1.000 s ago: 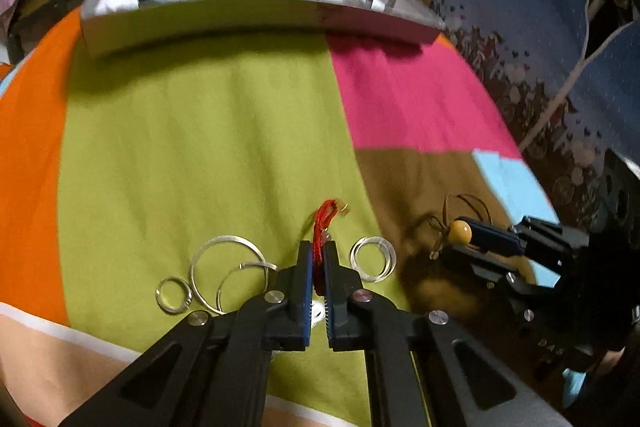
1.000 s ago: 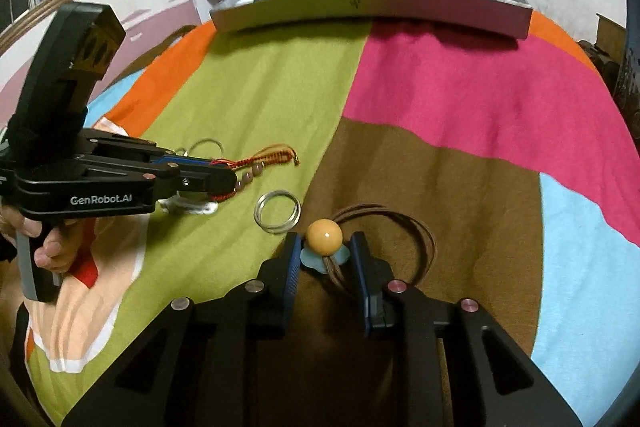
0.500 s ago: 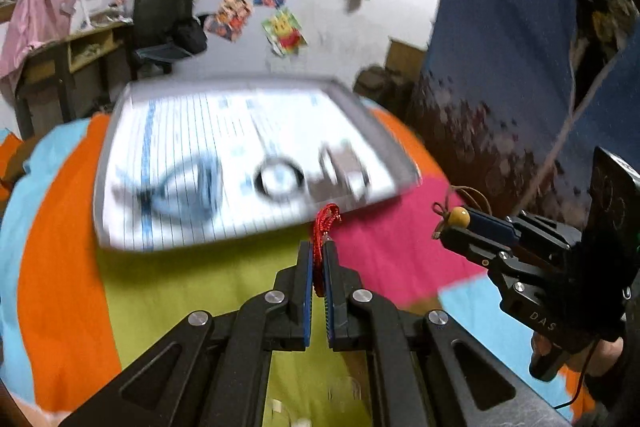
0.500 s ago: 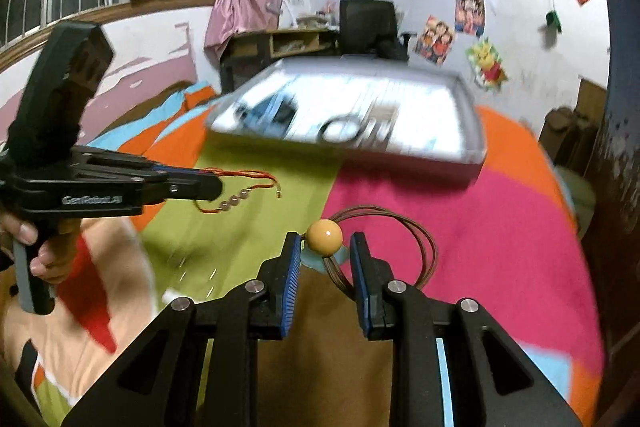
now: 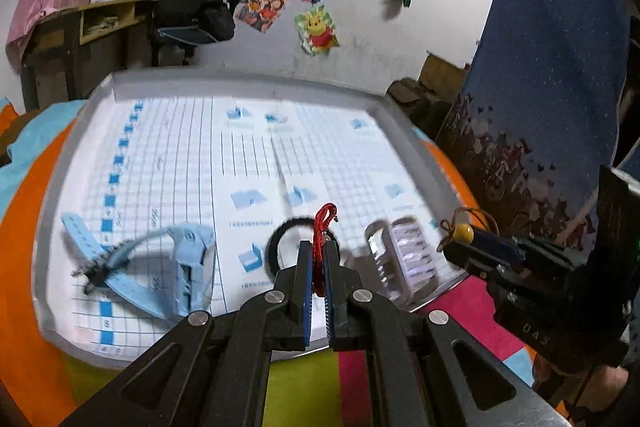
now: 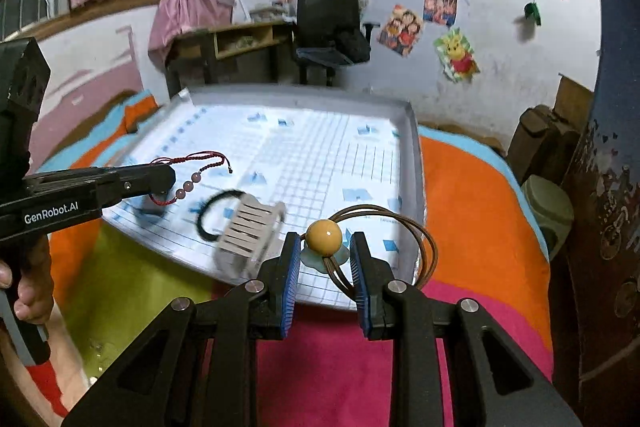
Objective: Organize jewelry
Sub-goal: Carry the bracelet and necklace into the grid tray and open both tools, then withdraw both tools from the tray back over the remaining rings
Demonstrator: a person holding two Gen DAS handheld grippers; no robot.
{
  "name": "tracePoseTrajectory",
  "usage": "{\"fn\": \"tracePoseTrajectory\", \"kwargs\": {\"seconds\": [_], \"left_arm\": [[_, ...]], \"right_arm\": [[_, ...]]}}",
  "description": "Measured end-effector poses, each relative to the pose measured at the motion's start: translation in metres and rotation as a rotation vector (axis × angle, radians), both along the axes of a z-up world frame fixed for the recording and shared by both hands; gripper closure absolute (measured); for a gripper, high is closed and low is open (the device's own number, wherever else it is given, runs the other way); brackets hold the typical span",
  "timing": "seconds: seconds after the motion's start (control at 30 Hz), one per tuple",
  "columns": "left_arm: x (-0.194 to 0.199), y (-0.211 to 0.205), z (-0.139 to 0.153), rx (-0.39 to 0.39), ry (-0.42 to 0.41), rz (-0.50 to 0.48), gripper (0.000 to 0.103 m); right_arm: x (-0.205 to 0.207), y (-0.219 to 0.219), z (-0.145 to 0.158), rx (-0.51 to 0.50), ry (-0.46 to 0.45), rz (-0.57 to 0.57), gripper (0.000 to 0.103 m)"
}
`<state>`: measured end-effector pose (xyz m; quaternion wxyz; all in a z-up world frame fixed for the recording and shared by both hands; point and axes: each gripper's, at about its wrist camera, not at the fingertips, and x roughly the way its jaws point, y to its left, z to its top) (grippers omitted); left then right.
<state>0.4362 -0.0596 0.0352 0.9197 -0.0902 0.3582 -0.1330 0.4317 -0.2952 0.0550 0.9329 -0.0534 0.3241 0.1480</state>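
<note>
My left gripper [image 5: 316, 255] is shut on a red cord bracelet [image 5: 322, 223] with pink beads [image 6: 188, 187], held above the near edge of a grey tray [image 5: 60, 163] lined with gridded paper. My right gripper [image 6: 323, 251] is shut on a brown cord necklace [image 6: 404, 227] with a yellow bead [image 6: 324, 234], held over the tray's near right corner [image 6: 414, 163]. In the tray lie a black hair tie [image 5: 276, 247], a clear hair claw [image 5: 400, 255] and a blue hair clip [image 5: 168, 267].
The tray rests on a patchwork cloth of orange, green and pink [image 6: 472, 195]. A blue patterned cloth [image 5: 552, 75] hangs at the right. A black chair [image 6: 328, 27] and wooden desk [image 6: 236, 39] stand behind by the poster wall.
Both grippers lifted off the cloth with their jewelry and moved forward to the tray. The tray now fills the view, and the rings left on the cloth are out of sight.
</note>
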Motion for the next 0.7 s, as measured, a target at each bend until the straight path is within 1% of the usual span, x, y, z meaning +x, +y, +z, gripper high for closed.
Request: {"fn": "tracePoseTrajectory", "kwargs": {"seconds": [0.07,0.13,0.3,0.37,0.4,0.53,0.6,0.63,0.67,0.7], "left_arm": [[0.001,-0.003,-0.008,0.023,0.017,-0.003,0.098],[0.001,-0.005,-0.013,0.031,0.032,-0.007,0.098],[-0.005,-0.007,-0.008,0.026,0.018,0.008,0.098],[-0.008,-0.007,-0.004,0.020,0.016,0.011,0.097],[-0.011,-0.006,0.000,0.011,0.011,0.012,0.097],[-0.026,-0.006,0.014,0.006,-0.032,0.018,0.097],[-0.036,-0.007,0.022,0.008,-0.057,0.013,0.093],[-0.042,-0.007,0.027,0.010,-0.072,0.010,0.086],[-0.049,-0.008,0.032,0.013,-0.087,0.008,0.076],[-0.058,-0.007,0.037,0.012,-0.107,0.008,0.069]], "right_arm": [[0.006,0.003,-0.008,-0.010,0.018,0.001,0.081],[0.012,0.006,-0.014,-0.012,0.039,0.005,0.080],[0.015,0.011,-0.025,-0.035,0.070,-0.001,0.079],[0.015,0.011,-0.024,-0.035,0.070,-0.012,0.071],[0.013,0.009,-0.023,-0.029,0.066,-0.016,0.063],[-0.002,-0.002,-0.011,-0.018,0.024,-0.041,0.062],[-0.013,-0.010,-0.002,0.001,-0.012,-0.063,0.062],[-0.021,-0.014,0.004,0.013,-0.035,-0.077,0.059],[-0.027,-0.018,0.009,0.022,-0.054,-0.087,0.055],[-0.036,-0.022,0.015,0.036,-0.084,-0.097,0.048]]}}
